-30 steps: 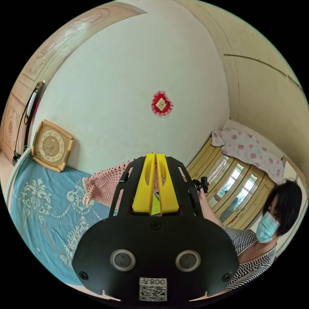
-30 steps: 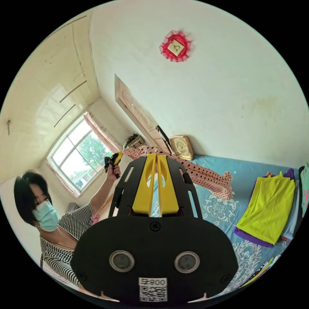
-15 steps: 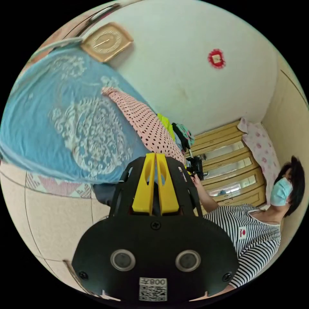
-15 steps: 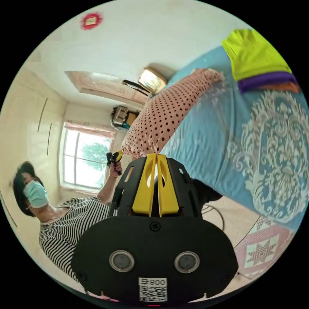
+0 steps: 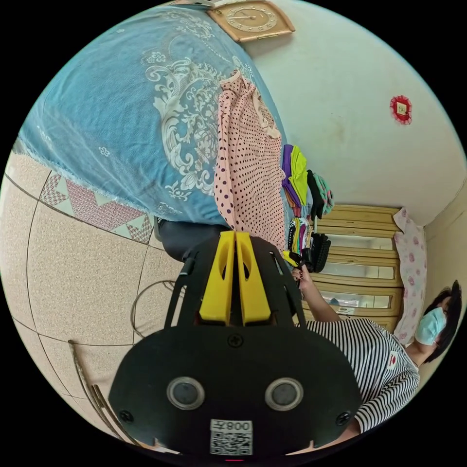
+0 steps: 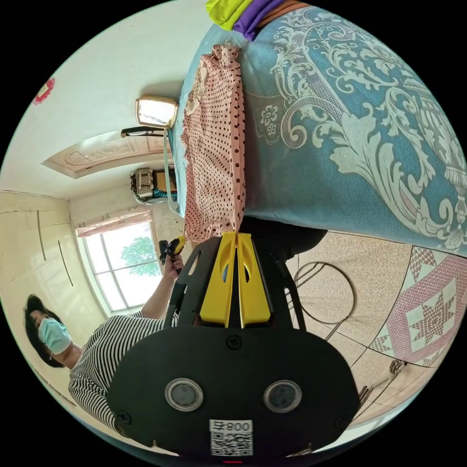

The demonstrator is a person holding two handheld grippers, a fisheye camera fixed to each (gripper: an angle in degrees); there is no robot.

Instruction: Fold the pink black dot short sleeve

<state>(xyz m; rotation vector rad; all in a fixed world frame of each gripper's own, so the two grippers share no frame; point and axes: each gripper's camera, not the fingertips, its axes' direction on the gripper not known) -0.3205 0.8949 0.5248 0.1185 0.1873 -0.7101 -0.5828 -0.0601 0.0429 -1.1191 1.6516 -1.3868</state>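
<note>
The pink short sleeve with black dots lies stretched flat over the blue patterned bedspread, collar end far from me and hem at the bed's edge. My left gripper is shut on one hem corner. In the right gripper view the same shirt runs down to my right gripper, shut on the other hem corner. Each gripper appears small in the other's view, held in the person's hand: the right gripper and the left gripper.
Folded clothes are stacked on the bed beside the shirt. A clock leans on the wall. A person in a striped top stands at the bedside. Tiled floor with a cable loop and patterned mat lies below.
The shirt, held up in the air a second ago, has come down and now lies spread on the bedspread. Both grippers have dropped to the bed's edge and tilted, still holding the hem.
</note>
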